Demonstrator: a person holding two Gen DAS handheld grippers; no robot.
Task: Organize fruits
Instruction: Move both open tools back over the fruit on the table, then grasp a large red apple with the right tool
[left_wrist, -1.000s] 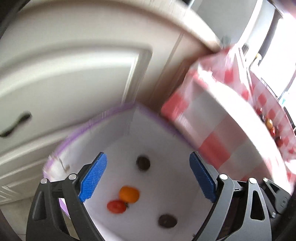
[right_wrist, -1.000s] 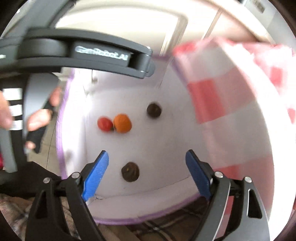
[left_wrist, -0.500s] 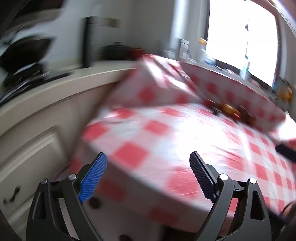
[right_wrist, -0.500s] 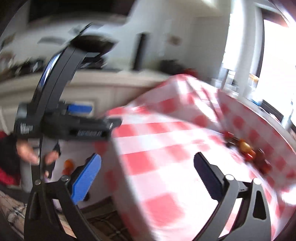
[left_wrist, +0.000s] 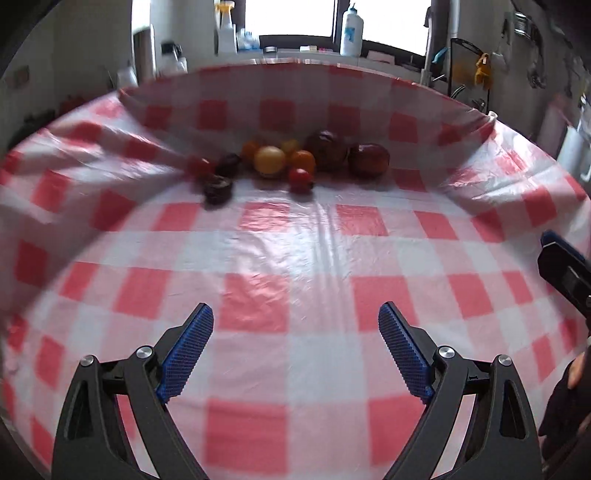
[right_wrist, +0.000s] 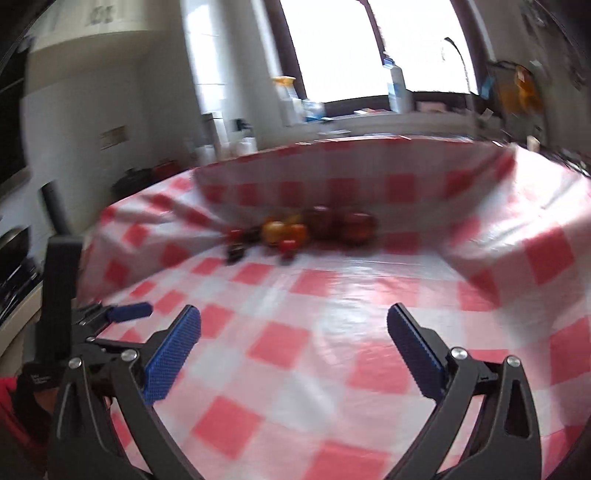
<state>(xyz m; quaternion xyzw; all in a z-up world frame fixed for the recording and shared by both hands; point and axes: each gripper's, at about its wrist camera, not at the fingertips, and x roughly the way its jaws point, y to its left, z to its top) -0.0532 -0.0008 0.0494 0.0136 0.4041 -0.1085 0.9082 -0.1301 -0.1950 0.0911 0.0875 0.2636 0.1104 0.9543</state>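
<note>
A pile of fruit (left_wrist: 291, 162) lies at the far side of the table, on a red-and-white checked cloth (left_wrist: 295, 258). It holds a yellow fruit (left_wrist: 269, 159), an orange one (left_wrist: 303, 160), a small red tomato (left_wrist: 300, 178), a dark brown fruit (left_wrist: 218, 186) and two large dark red fruits (left_wrist: 369, 158). In the right wrist view the same pile (right_wrist: 306, 229) is blurred. My left gripper (left_wrist: 295, 308) is open and empty above the near part of the cloth. My right gripper (right_wrist: 294, 311) is also open wide with nothing between its fingers.
The cloth rises in a fold (left_wrist: 295, 107) behind the fruit. Bottles (left_wrist: 351, 29) and other kitchen items stand on the counter under the window. The right gripper's finger (left_wrist: 565, 266) shows at the right edge, and the left gripper (right_wrist: 129, 312) at the left of the right wrist view.
Both grippers swung up from the white box holding a few fruits to above the table, now facing the fruit pile. The right jaws stand wider than before.
</note>
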